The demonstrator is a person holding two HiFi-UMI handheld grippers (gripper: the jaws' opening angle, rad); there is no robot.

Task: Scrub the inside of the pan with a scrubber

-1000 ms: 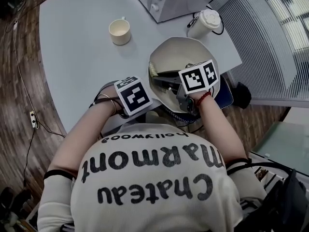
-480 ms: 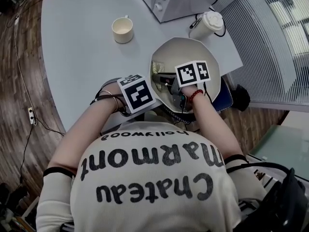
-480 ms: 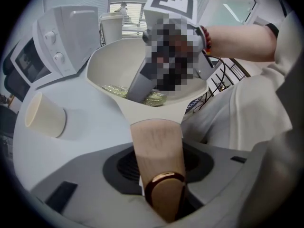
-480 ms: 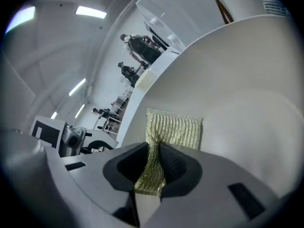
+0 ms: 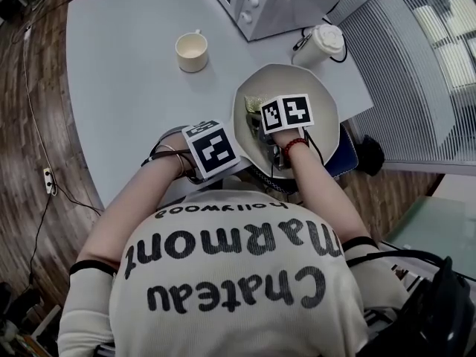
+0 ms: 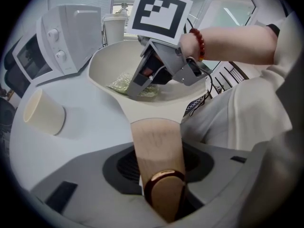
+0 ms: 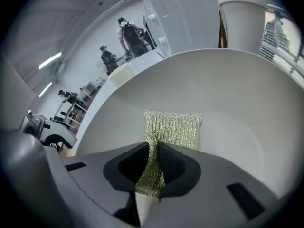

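The cream pan (image 5: 316, 99) sits at the near edge of the grey table (image 5: 126, 73), close to a microwave (image 5: 282, 2). The left gripper (image 6: 159, 179) has its jaws clamped on the pan's wooden handle (image 6: 154, 144). The right gripper (image 7: 153, 172) reaches down inside the pan, jaws pinched almost together on a gold mesh scrubber (image 7: 175, 127), whose free end lies against the pan's inner surface

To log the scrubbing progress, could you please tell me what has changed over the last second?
The right gripper, shut on the scrubber, has tipped down deeper into the pan and shifted left in the head view, lowering the scrubber to the pan's inside. The left gripper stays clamped on the wooden handle; the pan, cup and microwave have not moved.
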